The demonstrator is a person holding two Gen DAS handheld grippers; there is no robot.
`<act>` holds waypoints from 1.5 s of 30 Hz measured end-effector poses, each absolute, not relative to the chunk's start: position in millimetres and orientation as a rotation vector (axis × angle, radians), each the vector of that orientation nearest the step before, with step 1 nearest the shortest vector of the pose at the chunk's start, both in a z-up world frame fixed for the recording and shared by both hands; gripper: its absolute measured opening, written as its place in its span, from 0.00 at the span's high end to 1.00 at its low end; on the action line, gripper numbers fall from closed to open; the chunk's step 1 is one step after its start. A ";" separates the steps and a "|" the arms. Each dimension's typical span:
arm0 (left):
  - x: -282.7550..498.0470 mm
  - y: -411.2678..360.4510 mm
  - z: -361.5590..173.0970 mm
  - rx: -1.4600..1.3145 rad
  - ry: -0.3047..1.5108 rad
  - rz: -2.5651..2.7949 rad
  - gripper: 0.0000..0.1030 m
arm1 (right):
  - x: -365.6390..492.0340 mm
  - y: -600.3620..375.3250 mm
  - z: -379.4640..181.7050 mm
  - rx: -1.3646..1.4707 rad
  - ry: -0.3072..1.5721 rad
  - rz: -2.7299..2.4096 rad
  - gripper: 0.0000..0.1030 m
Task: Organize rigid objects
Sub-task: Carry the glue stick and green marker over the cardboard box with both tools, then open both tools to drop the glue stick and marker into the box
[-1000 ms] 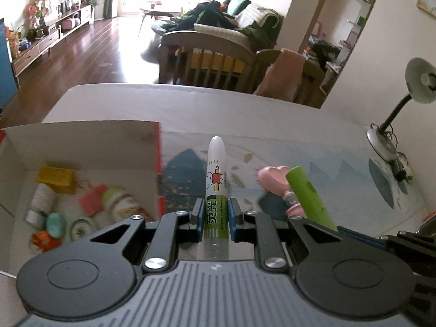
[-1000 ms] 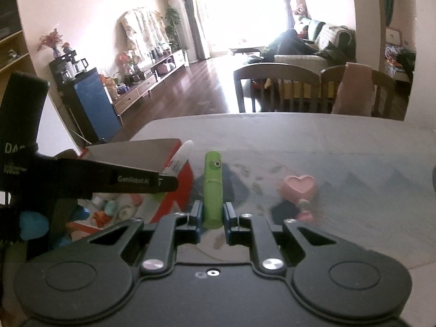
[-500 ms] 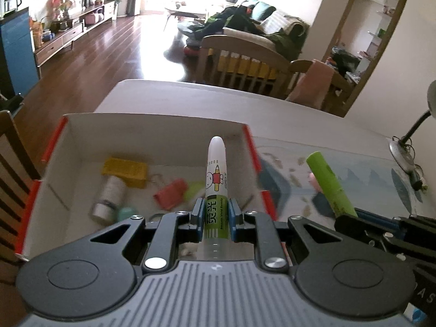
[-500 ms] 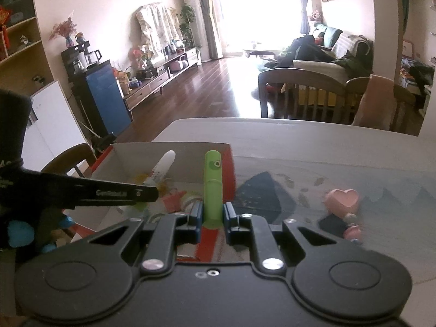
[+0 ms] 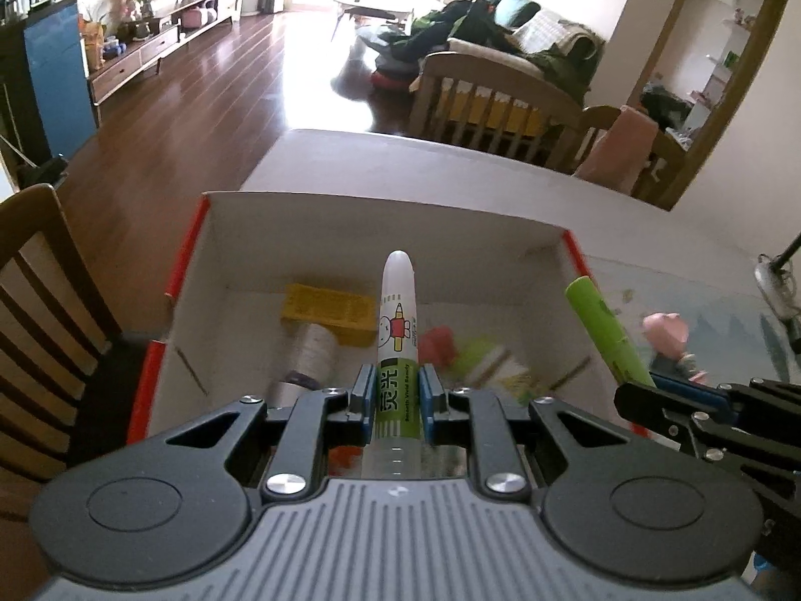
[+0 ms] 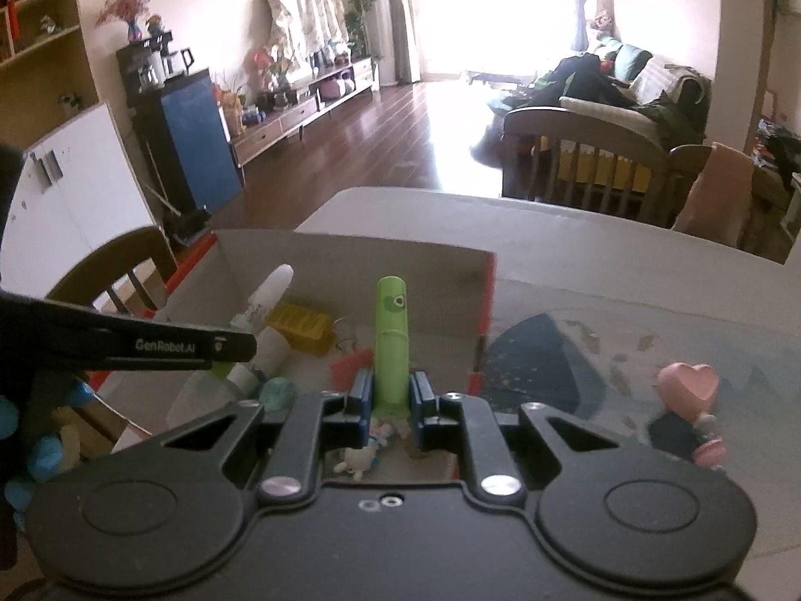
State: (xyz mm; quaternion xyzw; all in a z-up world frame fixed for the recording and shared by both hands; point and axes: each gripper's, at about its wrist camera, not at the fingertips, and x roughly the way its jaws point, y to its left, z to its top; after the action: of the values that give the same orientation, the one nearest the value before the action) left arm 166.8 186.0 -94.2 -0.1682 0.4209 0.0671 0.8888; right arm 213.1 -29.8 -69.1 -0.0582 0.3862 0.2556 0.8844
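Two pen-shaped things are held over an open box, one in each gripper. Clamped between the blue pads of the left gripper is a white marker with a green label and a small cartoon figure printed on it; its rounded cap points forward, above the middle of the white cardboard box with red edges. The right gripper is closed tight on a lime-green tube with a dark eye-like mark near its top, and this too hangs above the box, toward its right-hand side. In the left wrist view the green tube appears at the right, slanting up over the box's right wall, with the right gripper's black arm below it. In the right wrist view the marker shows at the left, crossed by the left gripper's black finger.

Inside the box lie a yellow block, a grey-white roll, a small red piece, a teal rounded thing and a little white figure; some of them are blurred. The box rests near the left end of a pale table. On the table's patterned mat to the right of the box stands a pink heart-topped toy, well apart from both grippers. A wooden chair stands just left of the box, and more chairs stand beyond the table's far edge
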 end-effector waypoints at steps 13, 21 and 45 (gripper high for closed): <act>188.3 201.2 -128.1 -0.328 0.942 0.101 0.83 | 223.7 22.4 -115.0 -0.249 0.882 0.518 0.86; 194.9 200.1 -148.3 -0.335 1.007 0.073 0.83 | 231.5 26.5 -127.5 -0.265 0.944 0.507 0.86; 176.0 193.1 -151.4 -0.333 1.076 0.046 0.83 | 225.2 13.6 -110.0 -0.212 0.961 0.538 0.79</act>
State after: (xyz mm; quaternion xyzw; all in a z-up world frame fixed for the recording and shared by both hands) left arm 176.0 193.1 -151.4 -0.1580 0.5098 0.0218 0.8454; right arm 225.2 13.6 -110.0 -0.1006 0.4555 0.2552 0.8469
